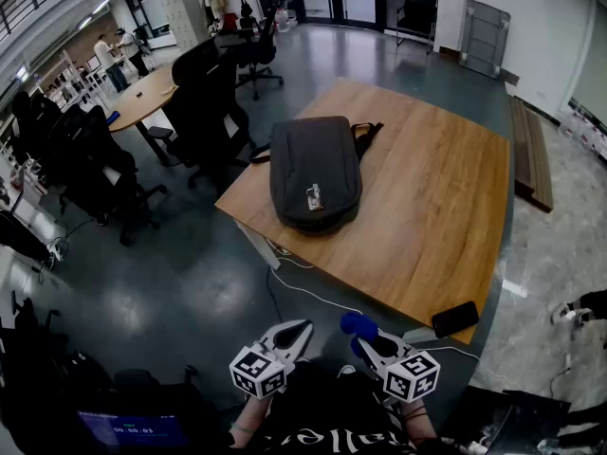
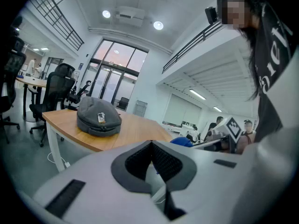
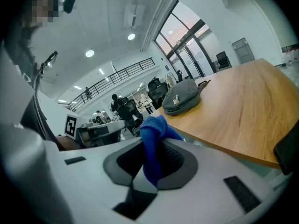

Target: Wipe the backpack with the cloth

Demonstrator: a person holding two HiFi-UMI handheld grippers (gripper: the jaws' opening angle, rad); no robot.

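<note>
A dark grey backpack (image 1: pixel 314 172) lies flat on the wooden table (image 1: pixel 436 197), toward its left side; it also shows in the left gripper view (image 2: pixel 98 117) and the right gripper view (image 3: pixel 183 98). My right gripper (image 1: pixel 365 339) is shut on a blue cloth (image 3: pixel 153 146), whose bunched top (image 1: pixel 358 325) sticks out past the jaws. My left gripper (image 1: pixel 292 334) is shut with nothing in it. Both grippers hang low in front of me, well short of the table's near edge and far from the backpack.
A black phone (image 1: pixel 455 318) lies at the table's near right corner. White cables (image 1: pixel 313 297) run over the floor below the table edge. Black office chairs (image 1: pixel 204 102) stand left of the table, with a round wooden table (image 1: pixel 142 98) behind them. A wooden bench (image 1: pixel 531 154) sits right.
</note>
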